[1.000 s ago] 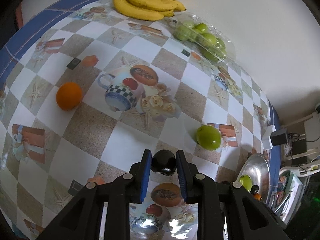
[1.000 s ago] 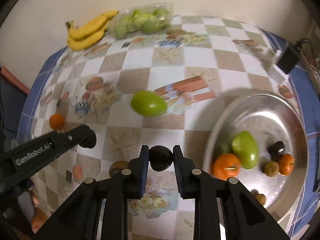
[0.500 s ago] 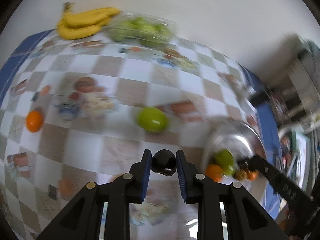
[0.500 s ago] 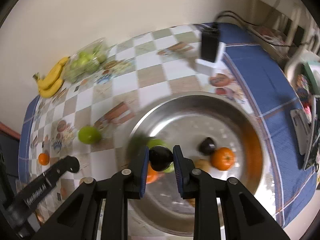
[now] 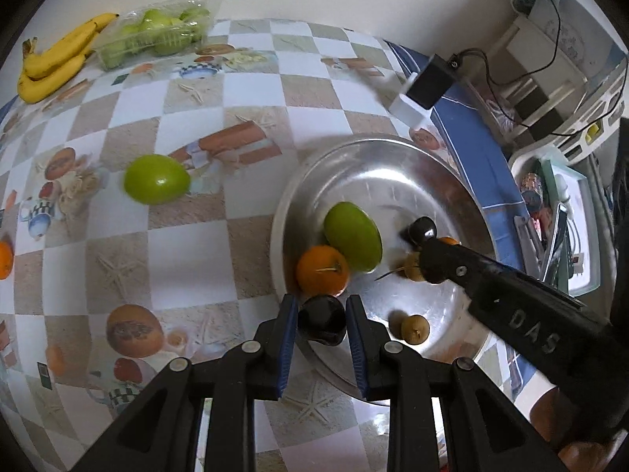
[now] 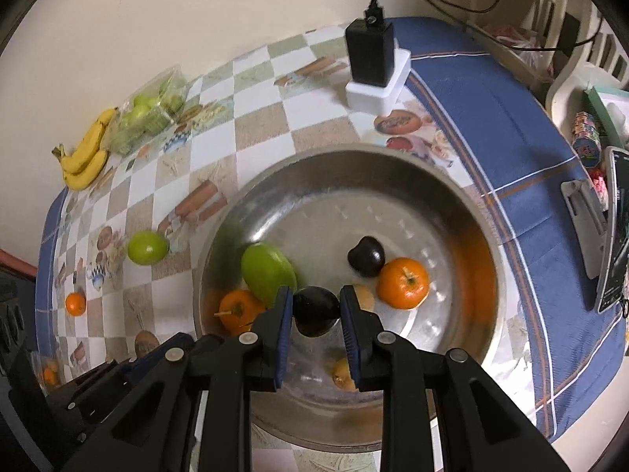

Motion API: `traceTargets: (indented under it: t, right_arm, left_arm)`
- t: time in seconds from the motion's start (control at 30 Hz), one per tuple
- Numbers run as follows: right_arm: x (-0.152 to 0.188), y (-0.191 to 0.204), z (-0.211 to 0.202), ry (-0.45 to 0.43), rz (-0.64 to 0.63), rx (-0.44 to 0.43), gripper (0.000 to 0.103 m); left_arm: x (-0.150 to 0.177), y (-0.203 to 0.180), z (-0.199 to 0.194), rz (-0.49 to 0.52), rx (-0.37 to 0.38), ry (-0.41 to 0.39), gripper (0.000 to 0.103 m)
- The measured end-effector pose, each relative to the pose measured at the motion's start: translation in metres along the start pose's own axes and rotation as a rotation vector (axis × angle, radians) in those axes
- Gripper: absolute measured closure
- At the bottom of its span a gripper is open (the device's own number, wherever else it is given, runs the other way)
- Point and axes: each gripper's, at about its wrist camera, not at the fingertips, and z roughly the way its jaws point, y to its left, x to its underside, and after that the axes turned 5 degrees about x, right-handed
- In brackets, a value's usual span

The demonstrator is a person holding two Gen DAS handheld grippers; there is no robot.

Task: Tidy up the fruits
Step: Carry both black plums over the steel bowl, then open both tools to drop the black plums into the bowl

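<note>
Far left on bench (image 5: pixel 251 90): bananas (image 5: pixel 55 63), bagged green fruit (image 5: pixel 157 37). Left tool (image 5: pixel 320 324) clamps dark plum (image 5: pixel 322 320) at steel bowl's (image 5: pixel 393 157) near rim. Right tool (image 6: pixel 316 310) grips second dark plum (image 6: pixel 314 308) above bowl's middle.

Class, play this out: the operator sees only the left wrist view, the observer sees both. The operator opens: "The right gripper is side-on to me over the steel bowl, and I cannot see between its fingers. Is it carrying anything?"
Observer: Yes. The right gripper is shut on a dark round fruit, clamped between its blue pads above the steel bowl.
Operator: That gripper blocks part of the bowl for me. What lies behind its tip?
Observer: A whole orange with a green stem end, touching a loose dark fruit on the bowl's floor.
</note>
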Motion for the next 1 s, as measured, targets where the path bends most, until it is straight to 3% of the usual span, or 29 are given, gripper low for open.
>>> traceTargets:
  t: [0.67,0.77,0.8,1.0]
  right_arm:
    - [0.006,0.006,0.021,0.081,-0.015,0.018,0.076]
    - [0.005,0.005,0.018,0.069,-0.008,0.015,0.075]
    - [0.004,0.004,0.017,0.066,-0.007,0.013,0.075]
    - [0.000,0.000,0.006,0.026,0.015,0.000,0.075]
  left_arm:
    - [0.002,-0.010,0.020,0.029,0.026,0.040,0.074]
    - [0.002,-0.010,0.020,0.026,0.028,0.034,0.064]
    - [0.001,-0.010,0.019,0.025,0.029,0.031,0.057]
    - [-0.001,-0.006,0.007,0.005,0.036,-0.008,0.055]
